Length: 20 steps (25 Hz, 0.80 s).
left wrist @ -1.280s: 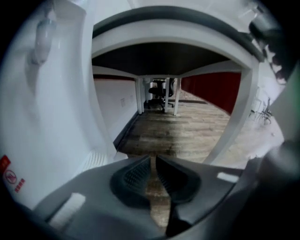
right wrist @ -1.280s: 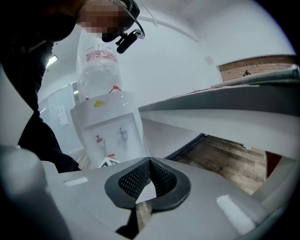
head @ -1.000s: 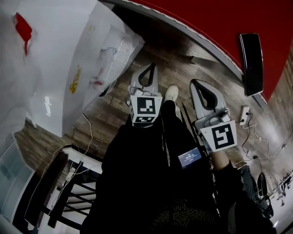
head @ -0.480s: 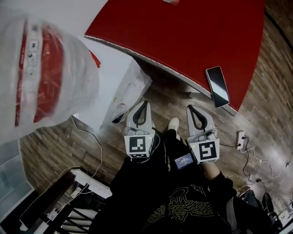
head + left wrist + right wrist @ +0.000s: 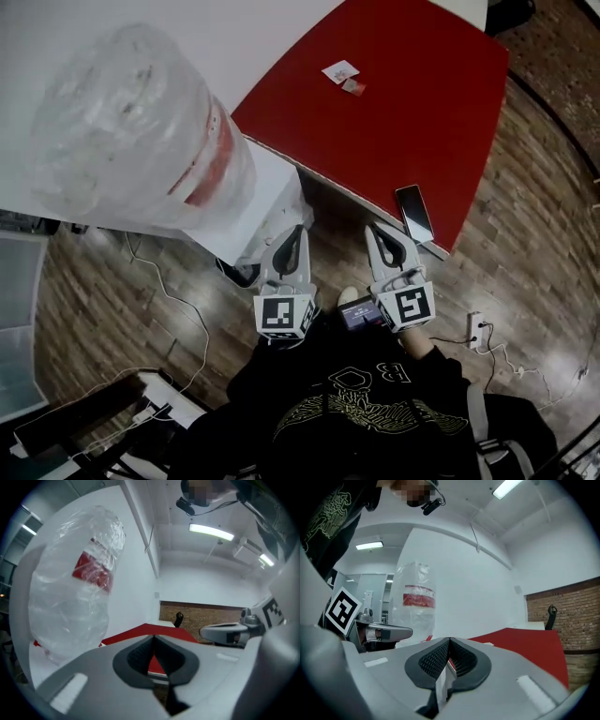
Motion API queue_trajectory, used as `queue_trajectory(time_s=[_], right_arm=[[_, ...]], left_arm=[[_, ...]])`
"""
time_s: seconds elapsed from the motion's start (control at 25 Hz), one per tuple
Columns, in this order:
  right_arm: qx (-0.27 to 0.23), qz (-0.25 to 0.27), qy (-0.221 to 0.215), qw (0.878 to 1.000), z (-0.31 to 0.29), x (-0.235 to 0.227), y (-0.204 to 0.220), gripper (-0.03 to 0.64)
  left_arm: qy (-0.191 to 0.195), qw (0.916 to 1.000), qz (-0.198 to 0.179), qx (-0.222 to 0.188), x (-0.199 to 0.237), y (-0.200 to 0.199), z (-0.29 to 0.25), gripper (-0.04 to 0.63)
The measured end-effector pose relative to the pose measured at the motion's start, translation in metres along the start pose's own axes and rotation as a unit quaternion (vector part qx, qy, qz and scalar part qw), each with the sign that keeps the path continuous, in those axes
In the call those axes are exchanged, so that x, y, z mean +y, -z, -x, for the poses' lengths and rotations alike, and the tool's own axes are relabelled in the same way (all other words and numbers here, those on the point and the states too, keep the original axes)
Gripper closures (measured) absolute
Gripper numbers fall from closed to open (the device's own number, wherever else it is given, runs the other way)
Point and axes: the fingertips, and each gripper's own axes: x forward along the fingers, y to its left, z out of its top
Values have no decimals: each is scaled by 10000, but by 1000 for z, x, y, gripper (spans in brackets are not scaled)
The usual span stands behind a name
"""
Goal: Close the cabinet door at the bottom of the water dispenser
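Note:
The water dispenser (image 5: 270, 190) is a white box at the left of the head view, topped by a large clear bottle (image 5: 131, 131) in plastic wrap with a red label. Its bottom cabinet door is hidden under the top and the bottle. Both grippers are held side by side in front of the person's body, pointing level. The left gripper (image 5: 292, 230) is shut and empty, just short of the dispenser's near corner. Beside it the right gripper (image 5: 373, 228) is shut and empty, by the red table's edge. The bottle (image 5: 70, 588) fills the left gripper view; the left jaws (image 5: 153, 637) meet. In the right gripper view the jaws (image 5: 449, 639) meet too.
A red table (image 5: 394, 103) stands right of the dispenser, with a phone (image 5: 413, 213) near its edge and small scraps (image 5: 342, 75) farther back. A power strip (image 5: 472, 330) and cables (image 5: 178, 309) lie on the wood floor. A dark rack (image 5: 84, 422) stands at lower left.
Both grippers have risen from near the floor to about table height, still shut. The head view has lifted too, and the bottle now shows from above.

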Motion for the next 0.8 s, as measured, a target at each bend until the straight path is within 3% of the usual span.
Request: queue_trajectory(time_s=[0.2,0.8], right_arm=[[56,118,-3,9999,16,19,-14,618],[17,308,65,9995,4,29,-41,618]], left_arm=[[-173,9998,-54,-72,7,-32,26,588],[-127,9991,-63,-396,25,-52,42,588]])
